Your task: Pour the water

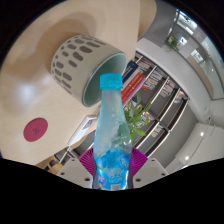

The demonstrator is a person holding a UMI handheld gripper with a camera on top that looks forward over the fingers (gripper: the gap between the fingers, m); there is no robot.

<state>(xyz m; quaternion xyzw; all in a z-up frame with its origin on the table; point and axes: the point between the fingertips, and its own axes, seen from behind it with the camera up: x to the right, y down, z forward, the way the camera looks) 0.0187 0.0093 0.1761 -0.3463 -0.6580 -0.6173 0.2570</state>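
Observation:
My gripper (112, 165) is shut on a clear plastic water bottle (110, 125) with a light blue cap (109, 80) and a blue label; both magenta pads (88, 160) press on its sides. The bottle is held tilted, its cap pointing toward a white cup with grey oval holes (80, 60) that stands on the pale wooden table (40, 80). The cap lies just short of the cup's open mouth. The cap is on the bottle.
A small round pink disc (36, 128) lies on the table, to the left of the bottle. Beyond the table's edge are shelves with books or goods (160, 90), green plants (135, 120) and bright windows.

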